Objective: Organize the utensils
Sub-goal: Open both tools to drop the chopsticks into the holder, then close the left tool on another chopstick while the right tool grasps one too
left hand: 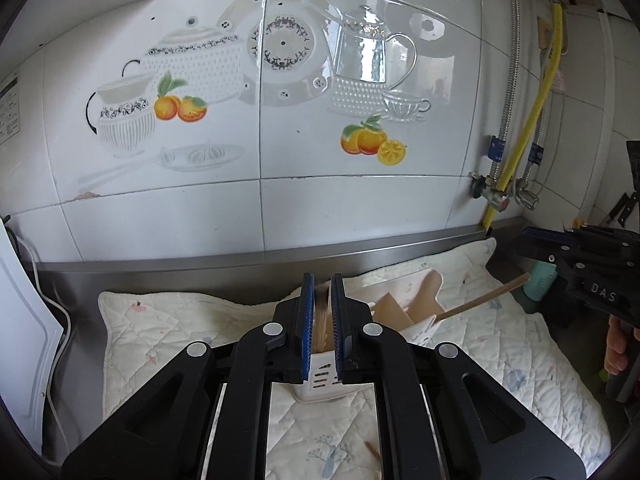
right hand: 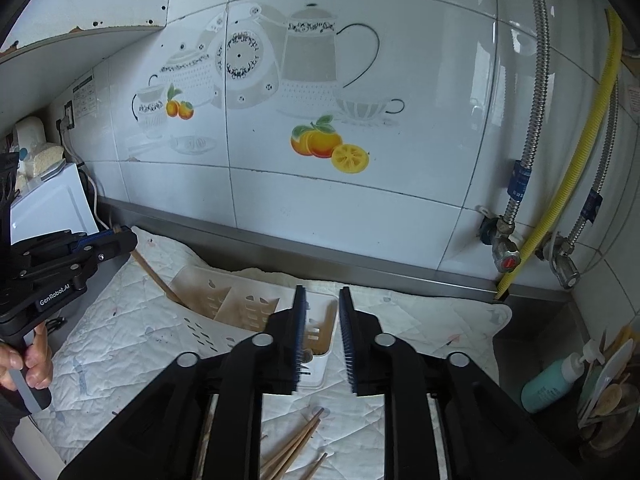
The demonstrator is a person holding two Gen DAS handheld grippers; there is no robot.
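A white slotted utensil holder (right hand: pixel 224 320) lies on a quilted mat (right hand: pixel 120 320); it also shows in the left wrist view (left hand: pixel 416 316). My left gripper (left hand: pixel 322 320) is shut on a bundle of wooden chopsticks (left hand: pixel 321 330) held over the holder's end; in the right wrist view this gripper (right hand: pixel 116 240) is at far left with the chopsticks (right hand: pixel 156 276) slanting into the holder. My right gripper (right hand: pixel 323 340) is open and empty above the holder's near end. Several loose chopsticks (right hand: pixel 296 446) lie on the mat below it. A chopstick (left hand: pixel 480 300) sticks out of the holder.
A steel counter ledge (right hand: pixel 360 264) runs along the tiled wall. Gas pipes and valves (right hand: pixel 508 256) stand at the right. A teal bottle (right hand: pixel 552 384) and a jar of spoons (right hand: pixel 608 400) sit at far right. A white appliance (right hand: pixel 52 208) stands at the left.
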